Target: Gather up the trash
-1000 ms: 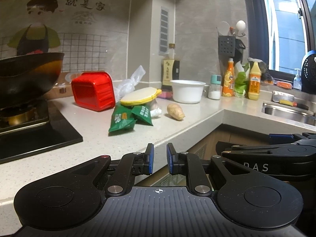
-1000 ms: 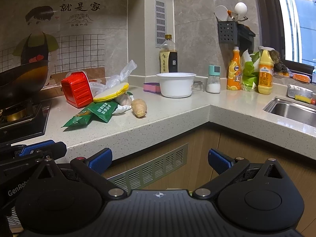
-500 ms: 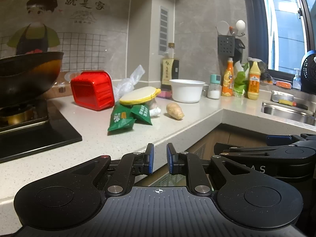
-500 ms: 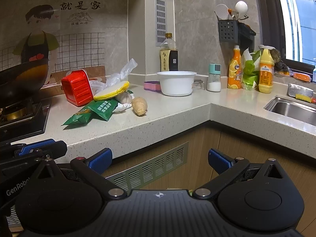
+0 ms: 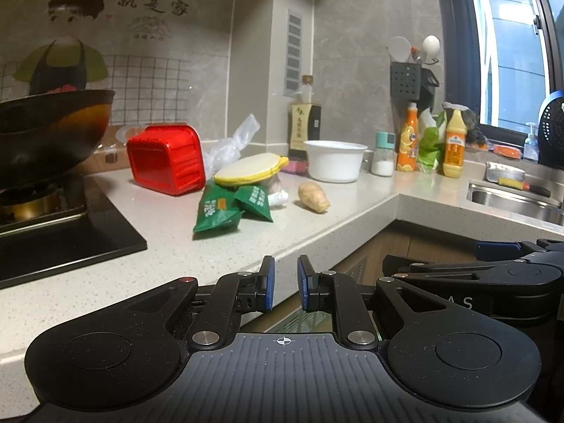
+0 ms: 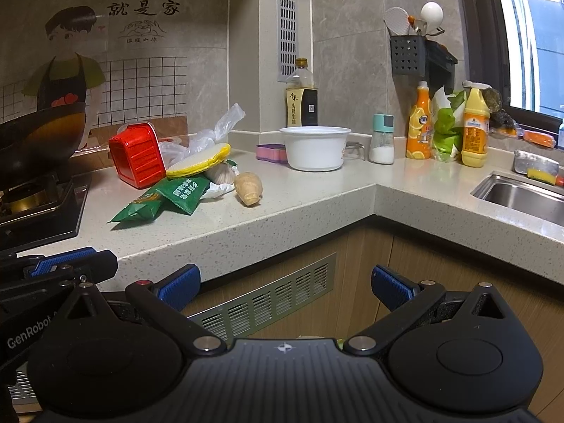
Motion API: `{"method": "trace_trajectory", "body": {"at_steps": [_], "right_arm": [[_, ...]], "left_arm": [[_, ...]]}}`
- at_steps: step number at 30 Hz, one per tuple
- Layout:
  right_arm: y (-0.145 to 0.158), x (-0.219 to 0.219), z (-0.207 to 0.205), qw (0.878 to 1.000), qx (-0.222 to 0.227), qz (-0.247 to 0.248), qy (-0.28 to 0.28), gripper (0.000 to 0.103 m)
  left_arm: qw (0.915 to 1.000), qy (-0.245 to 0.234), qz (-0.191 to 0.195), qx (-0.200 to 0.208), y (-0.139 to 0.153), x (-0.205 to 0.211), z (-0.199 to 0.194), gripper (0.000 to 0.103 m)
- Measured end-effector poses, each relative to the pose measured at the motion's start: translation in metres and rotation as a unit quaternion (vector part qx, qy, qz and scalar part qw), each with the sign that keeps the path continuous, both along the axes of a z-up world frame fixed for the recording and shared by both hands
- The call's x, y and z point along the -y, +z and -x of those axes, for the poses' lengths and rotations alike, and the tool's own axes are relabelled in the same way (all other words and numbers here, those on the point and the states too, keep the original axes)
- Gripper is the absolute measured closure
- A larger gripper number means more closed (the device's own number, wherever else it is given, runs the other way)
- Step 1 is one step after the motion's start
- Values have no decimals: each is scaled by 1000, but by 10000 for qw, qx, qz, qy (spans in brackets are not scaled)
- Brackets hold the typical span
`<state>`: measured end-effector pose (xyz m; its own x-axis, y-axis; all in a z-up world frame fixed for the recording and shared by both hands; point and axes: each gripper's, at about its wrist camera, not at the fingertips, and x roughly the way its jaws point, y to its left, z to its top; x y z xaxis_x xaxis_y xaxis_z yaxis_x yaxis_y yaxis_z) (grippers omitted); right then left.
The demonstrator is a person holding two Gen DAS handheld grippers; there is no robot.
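Left wrist view: both tools are held off the worktop point(image 5: 169, 243) edge, short of the trash pile, w/ nothing collected yet. Trash sits mid-worktop: two green snack packets point(image 5: 231, 208) lying flat, a yellow-rimmed lid point(image 5: 251, 170) propped on top of them, and a crumpled clear plastic bag point(image 5: 231, 142) behind, next to the red container point(image 5: 165, 159). A ginger root point(image 5: 313, 198) lies just beside the packets, apart from them; prob. not trash.

Left gripper point(image 5: 284, 283): fingers nearly together, narrow gap, nothing between them, touching nothing.
Right gripper point(image 6: 285, 283): fingers spread wide, empty, over the cabinet front below the worktop.

Judgement on step in hand, i.e. approach and first pick:
- Right tool is better set for it, being already spread.
- Take the near packet by its raised corner; flat film slips under a top-down pinch.
- Lid rests on the packets, so expect it to slide; remove lid first or steady it w/ left.
- Keep clear of the wok point(image 5: 49, 130) at left.
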<state>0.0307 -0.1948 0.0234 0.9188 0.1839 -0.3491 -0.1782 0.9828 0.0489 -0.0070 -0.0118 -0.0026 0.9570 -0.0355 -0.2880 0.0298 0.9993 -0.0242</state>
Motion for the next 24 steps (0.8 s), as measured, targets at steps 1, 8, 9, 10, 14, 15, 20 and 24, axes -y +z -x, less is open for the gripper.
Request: {"method": "trace_trajectory", "body": {"at_steps": [1, 8, 9, 10, 14, 15, 20, 24], "right_arm": [[0, 0, 0, 10000, 2, 2, 2, 0], [-2, 1, -1, 10000, -5, -13, 18, 0], [-3, 2, -2, 10000, -11, -39, 35, 0], [-3, 3, -3, 10000, -15, -65, 46, 0], [-5, 3, -7, 10000, 4, -36, 73, 0], [-5, 4, -8, 9999, 53, -12, 118, 0], [-3, 14, -22, 9977, 425, 174, 494, 0], [2, 24, -51, 9956, 299, 174, 867, 0]], "left_arm": [[10000, 4, 8, -11, 0, 0, -1, 85], [9999, 3, 67, -84, -2, -1, -4, 85], [9999, 5, 72, -100, -2, -1, -4, 85], [9999, 9, 78, -117, -2, -1, -5, 85], [9998, 56, 89, -168, -1, 1, -10, 85], [9997, 85, 93, -203, 0, 2, -13, 85], [9992, 208, 131, -322, 12, 0, -32, 85], [9984, 348, 290, -339, 22, -7, -50, 85]]}}
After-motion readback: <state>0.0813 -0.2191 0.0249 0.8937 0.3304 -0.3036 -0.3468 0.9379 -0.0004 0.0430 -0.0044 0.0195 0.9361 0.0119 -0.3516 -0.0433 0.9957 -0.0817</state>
